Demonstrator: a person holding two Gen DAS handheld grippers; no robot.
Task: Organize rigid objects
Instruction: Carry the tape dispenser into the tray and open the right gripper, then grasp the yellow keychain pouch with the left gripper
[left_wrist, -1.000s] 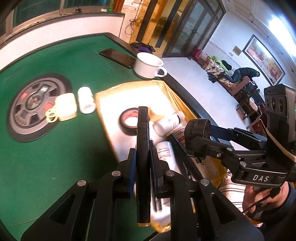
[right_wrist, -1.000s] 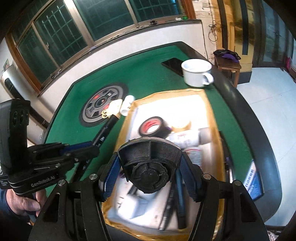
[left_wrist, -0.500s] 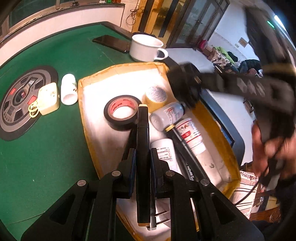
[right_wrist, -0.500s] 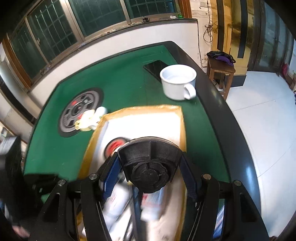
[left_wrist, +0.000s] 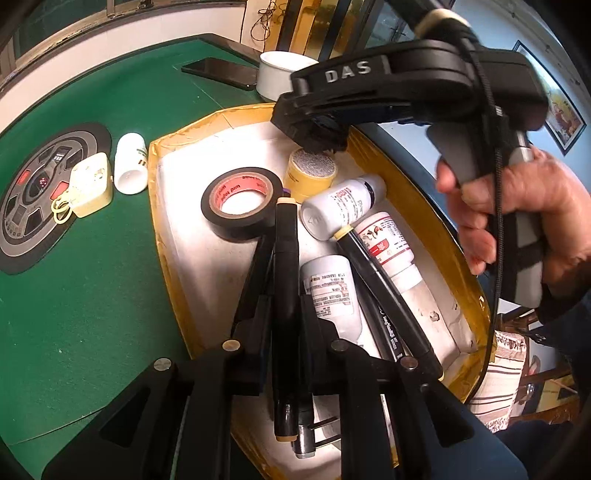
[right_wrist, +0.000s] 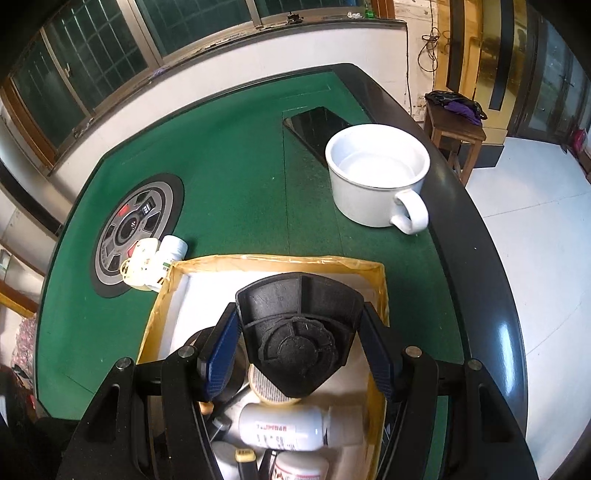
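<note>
Left gripper (left_wrist: 286, 254) clamped tight on a black marker (left_wrist: 286, 314), hovering over the yellow-edged tray (left_wrist: 173, 236), just beside the tape roll (left_wrist: 240, 203). Right gripper (right_wrist: 299, 343) squeezing a black plastic piece (right_wrist: 299, 325), above the far end of the tray. Marker probably light, stiff and a bit slippery. Best held around the middle. Could roll once let go.

My left hand-held gripper (left_wrist: 286, 236): black, silver screws | right hand-held gripper (right_wrist: 301, 350): blue pads, "DAS" lettering, black cable | sleeve (left_wrist: 565, 317): dark
</note>
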